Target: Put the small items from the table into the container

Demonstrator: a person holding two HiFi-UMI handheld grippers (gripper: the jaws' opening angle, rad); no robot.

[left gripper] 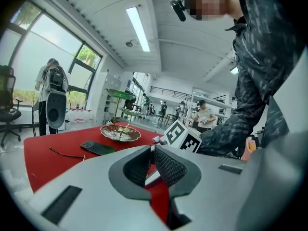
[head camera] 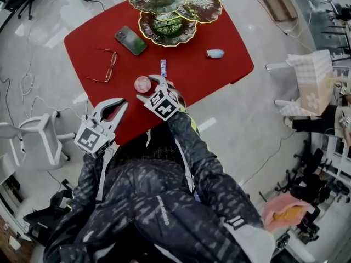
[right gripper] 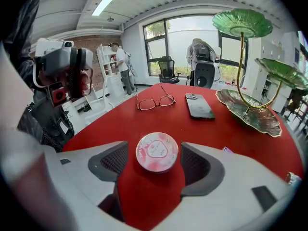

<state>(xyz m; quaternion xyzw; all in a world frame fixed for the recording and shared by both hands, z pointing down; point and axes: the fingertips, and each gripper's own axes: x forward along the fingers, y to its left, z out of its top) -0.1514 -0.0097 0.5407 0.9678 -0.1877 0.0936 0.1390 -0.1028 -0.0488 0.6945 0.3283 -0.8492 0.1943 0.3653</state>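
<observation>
Looking along my right gripper (right gripper: pixel 154 159), I see its jaws spread wide on either side of the round pink tin (right gripper: pixel 157 151), both pads clear of it. The tin sits flat on the red table (head camera: pixel 186 70) near my edge. Farther off lie the glasses (head camera: pixel 107 64), the phone (head camera: pixel 130 40), a small wrapped stick (head camera: pixel 163 67) and a little pale blue item (head camera: pixel 215 53). The tiered leaf-shaped dish (head camera: pixel 167 29) stands at the far side. My left gripper (left gripper: pixel 153 150) hangs at the table's near edge, jaws pinched together on nothing.
</observation>
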